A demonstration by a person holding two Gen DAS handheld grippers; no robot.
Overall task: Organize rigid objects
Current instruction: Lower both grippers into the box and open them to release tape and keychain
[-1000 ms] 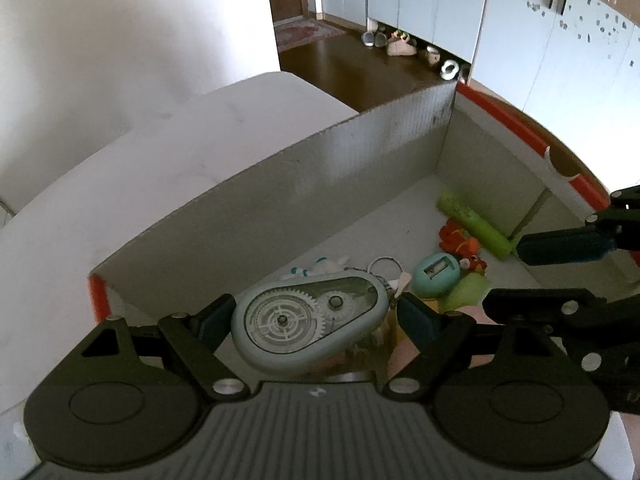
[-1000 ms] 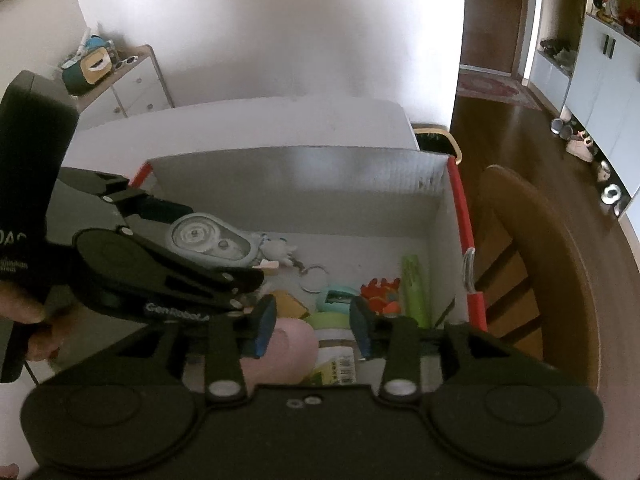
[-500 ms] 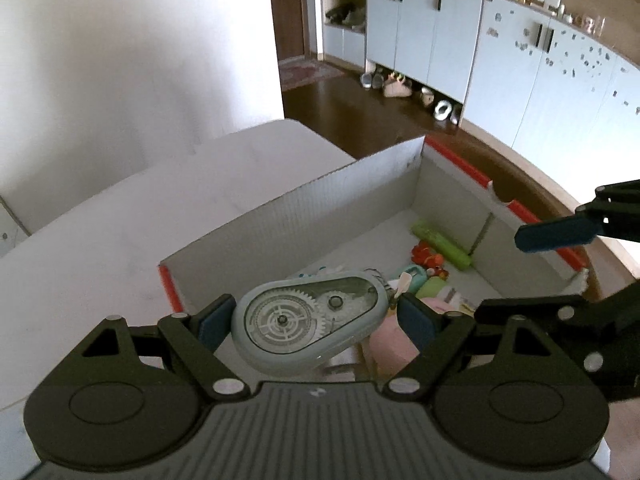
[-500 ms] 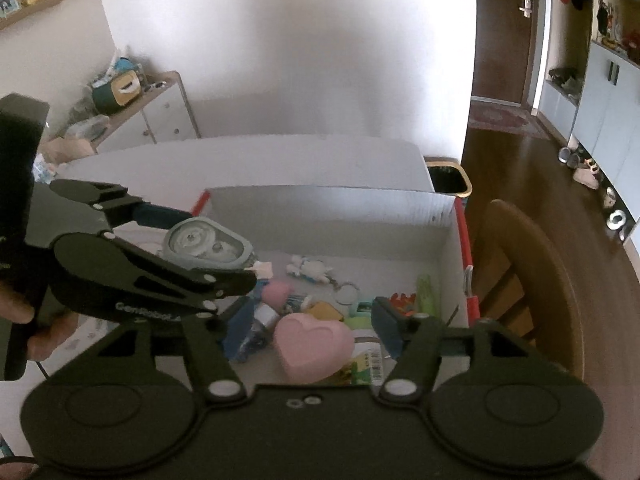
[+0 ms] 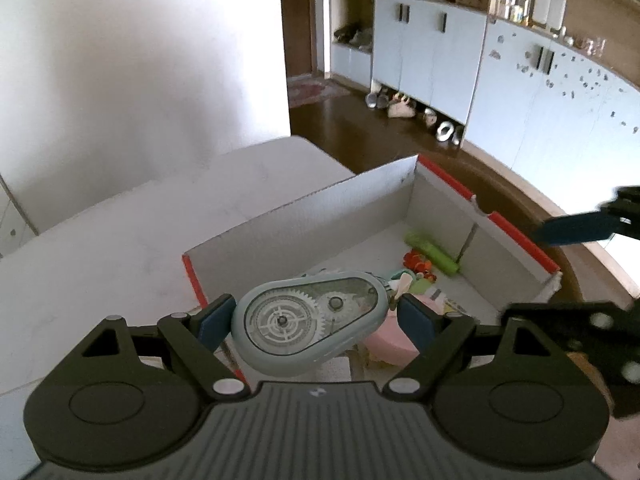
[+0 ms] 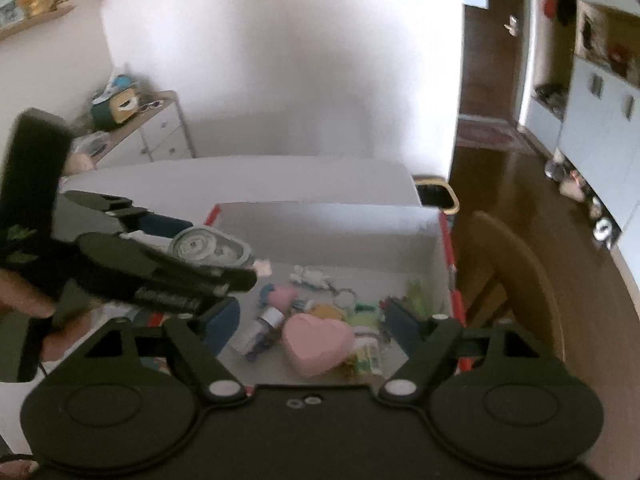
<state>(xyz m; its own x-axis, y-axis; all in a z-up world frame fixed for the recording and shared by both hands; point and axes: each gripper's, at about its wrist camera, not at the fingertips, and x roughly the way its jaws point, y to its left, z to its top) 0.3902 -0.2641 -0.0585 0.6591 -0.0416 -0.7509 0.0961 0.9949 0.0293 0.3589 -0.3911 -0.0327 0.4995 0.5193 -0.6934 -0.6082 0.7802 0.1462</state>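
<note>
My left gripper is shut on a pale blue correction-tape dispenser with clear gears, held above the near left corner of a cardboard box with red rims. In the right wrist view the same dispenser hangs at the left over the box. My right gripper hovers above the box's near end with its jaws opening. A pink heart-shaped case lies on the box floor below them, and the pads do not touch it.
Inside the box lie a green tube, an orange toy, a key ring and a small bottle. The box stands on a white table. A wooden chair is to its right and a bin beyond.
Both grippers have risen and drawn back from the box. The right jaws have spread wide, and the pink heart now lies free below them. The left still grips the dispenser.
</note>
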